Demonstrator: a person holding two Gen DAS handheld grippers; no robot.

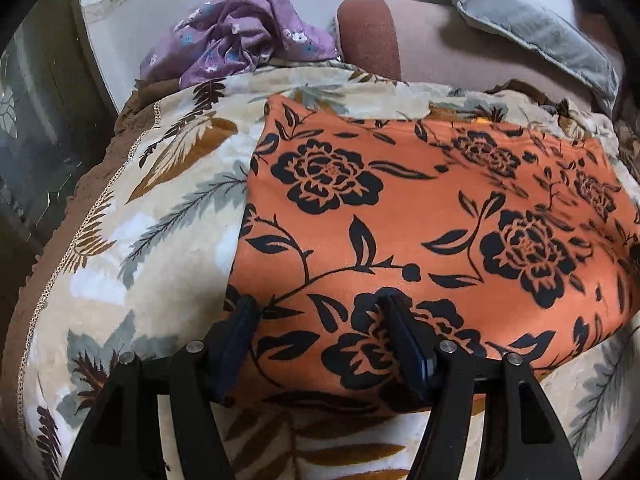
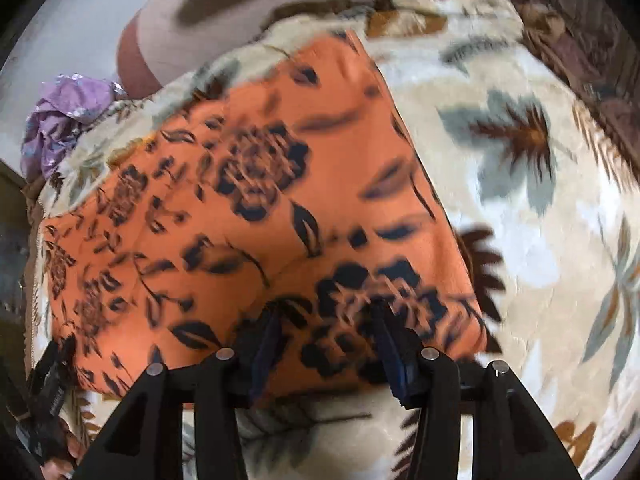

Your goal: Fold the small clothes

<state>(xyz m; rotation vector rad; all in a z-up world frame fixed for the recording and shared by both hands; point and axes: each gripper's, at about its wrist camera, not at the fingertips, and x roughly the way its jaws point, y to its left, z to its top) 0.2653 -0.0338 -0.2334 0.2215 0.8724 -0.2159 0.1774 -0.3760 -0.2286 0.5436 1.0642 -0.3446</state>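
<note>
An orange cloth with black flowers [image 1: 420,216] lies flat, folded to a rectangle, on a cream leaf-print blanket [image 1: 160,208]. In the left wrist view my left gripper [image 1: 316,308] stands open over the cloth's near left corner, its left finger at the cloth's edge, with nothing pinched. The right wrist view is blurred. It shows the same orange cloth [image 2: 248,220] with my right gripper [image 2: 326,320] open just above its near edge, near the right corner. A crumpled purple flowered garment [image 1: 240,36] [image 2: 68,120] lies at the blanket's far side.
A brown and beige bolster [image 1: 368,36] and a grey cushion [image 1: 520,20] lie behind the blanket [image 2: 500,200]. The blanket's brown scalloped border [image 1: 52,264] drops off at the left. A hand's fingertips [image 2: 66,454] show at the lower left of the right wrist view.
</note>
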